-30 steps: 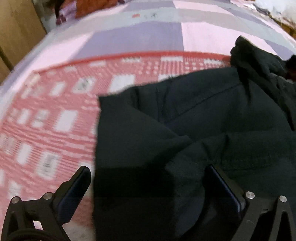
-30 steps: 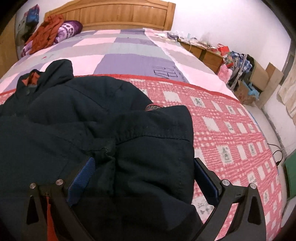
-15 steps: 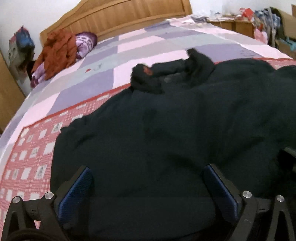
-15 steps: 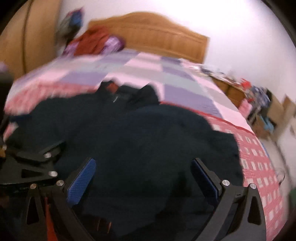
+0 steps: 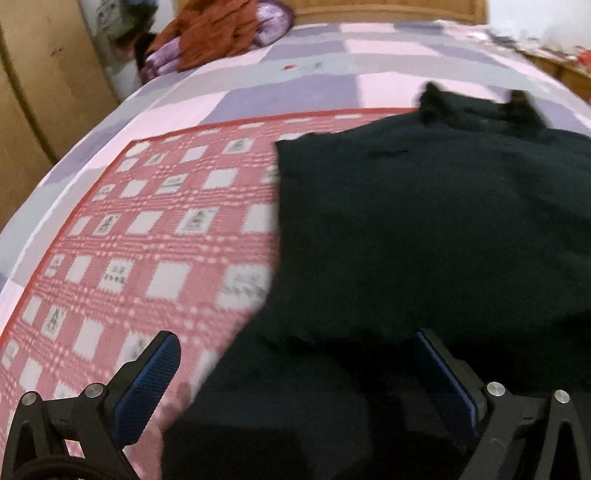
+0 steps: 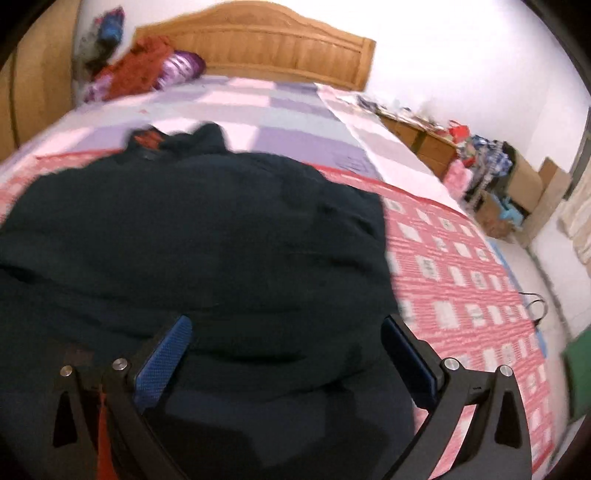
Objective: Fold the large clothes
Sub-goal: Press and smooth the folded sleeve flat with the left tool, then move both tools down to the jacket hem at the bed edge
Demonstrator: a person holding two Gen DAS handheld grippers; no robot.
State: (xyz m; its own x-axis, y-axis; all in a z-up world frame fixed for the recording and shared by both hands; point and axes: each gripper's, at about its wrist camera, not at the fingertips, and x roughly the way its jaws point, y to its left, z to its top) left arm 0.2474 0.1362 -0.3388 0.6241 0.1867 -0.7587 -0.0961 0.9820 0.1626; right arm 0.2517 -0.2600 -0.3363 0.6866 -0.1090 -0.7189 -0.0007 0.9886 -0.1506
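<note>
A large dark jacket [image 5: 424, 229] [image 6: 192, 251] lies spread across the red-and-white checked blanket [image 5: 155, 236] [image 6: 469, 280] on the bed, its collar end pointing toward the headboard [image 6: 280, 48]; a patch of orange-red lining [image 6: 147, 137] shows at the collar. Its left edge runs straight down the blanket, and the near hem is bunched and blurred.

The left tongs [image 5: 295, 373] stand wide, blue-padded fingers [image 5: 146, 387] well apart, with the jacket's near edge filling much of the gap between them; they clamp nothing. The right tongs [image 6: 286, 354] are also spread wide over the near part of the jacket, dark cloth between the fingers [image 6: 162, 363] without being pinched.

Beyond the blanket lies a sheet of pink, purple and grey squares [image 5: 332, 77] [image 6: 280, 122]. A rust-coloured garment [image 5: 214, 29] [image 6: 136, 70] and a purple pillow [image 6: 183, 68] sit near the headboard. Cluttered wooden furniture [image 6: 424, 140] stands by the bed's right side.
</note>
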